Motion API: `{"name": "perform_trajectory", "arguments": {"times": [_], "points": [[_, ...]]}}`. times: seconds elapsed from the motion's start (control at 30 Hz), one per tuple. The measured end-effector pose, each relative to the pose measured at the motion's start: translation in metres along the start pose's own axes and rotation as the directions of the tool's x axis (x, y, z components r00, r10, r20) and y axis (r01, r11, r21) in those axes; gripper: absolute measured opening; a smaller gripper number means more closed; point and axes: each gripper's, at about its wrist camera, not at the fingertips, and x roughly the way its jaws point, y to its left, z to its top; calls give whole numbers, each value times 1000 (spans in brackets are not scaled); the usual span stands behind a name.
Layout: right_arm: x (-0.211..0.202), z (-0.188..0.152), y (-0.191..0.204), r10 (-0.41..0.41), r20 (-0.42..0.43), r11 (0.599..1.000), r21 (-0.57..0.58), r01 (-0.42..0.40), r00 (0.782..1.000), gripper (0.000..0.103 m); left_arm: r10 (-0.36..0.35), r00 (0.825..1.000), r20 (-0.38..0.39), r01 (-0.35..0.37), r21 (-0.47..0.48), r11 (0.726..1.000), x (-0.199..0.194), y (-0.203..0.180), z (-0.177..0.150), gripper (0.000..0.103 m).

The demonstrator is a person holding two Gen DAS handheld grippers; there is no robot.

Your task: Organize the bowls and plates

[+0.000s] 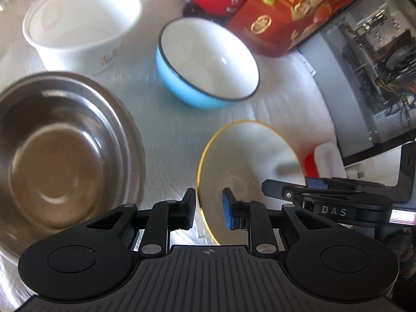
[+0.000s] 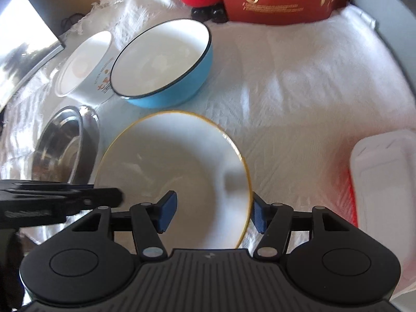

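Clearly, the gold-rimmed plate point(image 2: 171, 171) is straddled at its rim by both grippers. The left gripper point(image 1: 208, 209) has 1 jaw outside the plate's left edge and 1 over its well; a visible gap remains, so contact cannot be confirmed. The right gripper point(image 2: 215, 213) stands half open across the plate's right edge, 1 pad over the well and 1 just outside the rim, not yet pressed. The plate lies directly ahead of both, tilted over the white cloth point(image 2: 299, 91). The steel bowl point(image 1: 59, 150) sits to the left, nearer the left gripper; the blue bowl point(image 1: 208, 62) and white bowl point(image 1: 80, 26) stand beyond. A leftward carry is judged likeliest.
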Motion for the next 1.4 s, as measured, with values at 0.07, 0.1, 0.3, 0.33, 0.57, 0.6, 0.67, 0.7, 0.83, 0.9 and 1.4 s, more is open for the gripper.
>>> {"name": "perform_trajectory", "arguments": {"times": [0.07,0.1,0.3,0.33,0.57,0.6,0.67,0.7,0.83,0.9,1.4], "points": [[-2,0,2,-25,16,1000,15,25,1000,60,-15,1000,8,15,12,1000,-7,3,4,24],[-4,0,4,-46,22,999,16,45,999,60,-24,1000,12,24,16,1000,-11,6,6,24],[-33,3,15,-117,123,993,43,112,985,67,-57,995,83,55,34,998,-36,19,34,24],[-41,4,18,-120,147,992,46,114,982,70,-60,993,98,57,37,998,-39,21,40,24],[-68,43,22,-57,216,998,26,52,975,86,-4,981,196,13,-43,999,-41,38,73,24],[-65,51,20,-51,207,999,19,48,977,86,16,978,207,-2,-67,998,-40,40,76,24],[-51,67,15,-68,180,998,3,69,981,87,46,976,213,-19,-124,992,-36,45,82,24],[-42,75,12,-90,162,996,1,91,983,88,51,976,211,-22,-138,990,-32,46,85,24],[-15,99,7,-117,110,992,-30,121,987,88,97,975,198,-65,-160,985,-17,46,96,24],[-4,109,5,-81,113,996,-41,86,990,88,120,975,185,-87,-174,981,-8,47,102,24],[101,146,-20,161,-106,982,112,-149,981,88,170,976,137,-134,-237,962,25,51,120,30]]}}
